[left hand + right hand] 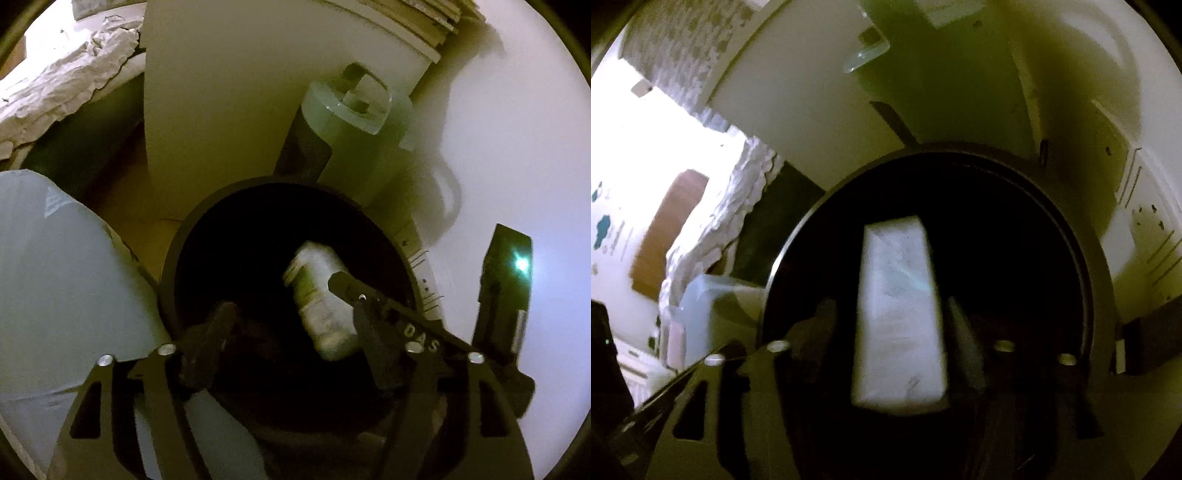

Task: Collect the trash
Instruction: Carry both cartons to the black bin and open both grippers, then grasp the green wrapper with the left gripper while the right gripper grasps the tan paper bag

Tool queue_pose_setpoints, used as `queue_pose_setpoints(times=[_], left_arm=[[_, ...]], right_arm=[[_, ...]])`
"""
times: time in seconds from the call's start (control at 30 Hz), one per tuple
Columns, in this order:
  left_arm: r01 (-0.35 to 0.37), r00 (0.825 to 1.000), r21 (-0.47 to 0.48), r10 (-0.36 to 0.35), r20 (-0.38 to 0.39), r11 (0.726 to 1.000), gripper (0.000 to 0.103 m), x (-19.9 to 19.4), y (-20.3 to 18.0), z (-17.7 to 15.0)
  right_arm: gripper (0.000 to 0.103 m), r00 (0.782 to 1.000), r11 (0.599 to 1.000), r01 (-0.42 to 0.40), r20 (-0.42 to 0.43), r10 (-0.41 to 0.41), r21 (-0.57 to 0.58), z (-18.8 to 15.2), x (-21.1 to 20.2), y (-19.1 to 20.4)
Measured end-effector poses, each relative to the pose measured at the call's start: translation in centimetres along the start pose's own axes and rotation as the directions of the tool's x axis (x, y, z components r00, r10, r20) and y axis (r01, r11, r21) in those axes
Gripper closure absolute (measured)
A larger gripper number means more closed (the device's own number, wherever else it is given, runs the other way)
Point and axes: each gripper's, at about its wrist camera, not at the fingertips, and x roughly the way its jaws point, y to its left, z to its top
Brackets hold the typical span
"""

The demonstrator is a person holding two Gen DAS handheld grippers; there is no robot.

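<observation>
Dark round bin (pixel 177 266): left gripper (pixel 284 291) above it, released, white bottle (pixel 321 299) inside. Right view only: right gripper (pixel 890 306) released, white carton (pixel 899 314) between its fingers.

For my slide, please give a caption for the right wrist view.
Right gripper over the dark round bin, a white packet between its fingers.

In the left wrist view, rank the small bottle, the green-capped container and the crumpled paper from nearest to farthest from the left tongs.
1. Small bottle, between the left tongs, over the dark bin.
2. Green-capped container, upright behind the bin.
3. Crumpled paper, far upper left.
</observation>
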Motion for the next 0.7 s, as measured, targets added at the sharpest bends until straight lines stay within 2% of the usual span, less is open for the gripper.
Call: queue_pose_setpoints(times=[0.17,0.27,0.37,0.43,0.47,0.57,0.6,0.67,0.7], left_arm=[[0.033,0.998,0.051,-0.036,0.050,0.998,0.030,-4.5,-1.3,-1.5],[0.078,0.993,0.077,-0.085,0.085,0.994,0.028,-9.7,-3.0,-3.9],[0.169,0.977,0.079,-0.178,0.115,0.982,0.020,-16.2,-5.4,-7.6],[0.226,0.964,0.078,-0.235,0.122,0.971,0.018,-19.0,-7.0,-9.7],[0.282,0.951,0.090,-0.291,0.107,0.955,0.018,-20.5,-8.5,-11.0],[0.384,0.916,0.155,-0.397,0.061,0.910,0.018,-23.1,-12.3,-13.7],[0.434,0.894,0.191,-0.447,0.031,0.881,0.018,-24.0,-14.3,-14.6],[0.511,0.853,0.243,-0.521,-0.026,0.824,0.018,-25.3,-17.3,-15.9],[0.561,0.821,0.275,-0.568,-0.059,0.781,0.018,-26.4,-19.2,-16.6]], right_arm=[[0.037,0.999,0.999,-0.040,0.028,0.039,0.032,0.2,-0.7,-0.3],[0.037,0.993,0.997,-0.077,0.085,0.076,0.005,0.2,-2.0,0.3],[0.037,0.976,0.991,-0.121,0.176,0.130,-0.066,-0.2,-4.5,1.9],[0.037,0.956,0.981,-0.150,0.234,0.175,-0.121,-1.0,-6.7,3.0],[0.037,0.949,0.977,-0.160,0.250,0.191,-0.140,-1.4,-7.6,3.3],[0.037,0.915,0.957,-0.227,0.296,0.272,-0.178,-3.3,-11.3,4.2],[0.036,0.903,0.950,-0.245,0.311,0.296,-0.192,-4.1,-12.6,4.6],[0.025,0.880,0.934,-0.269,0.335,0.337,-0.234,-5.7,-15.3,5.9],[0.025,0.871,0.925,-0.278,0.337,0.357,-0.261,-6.4,-16.5,6.6]])
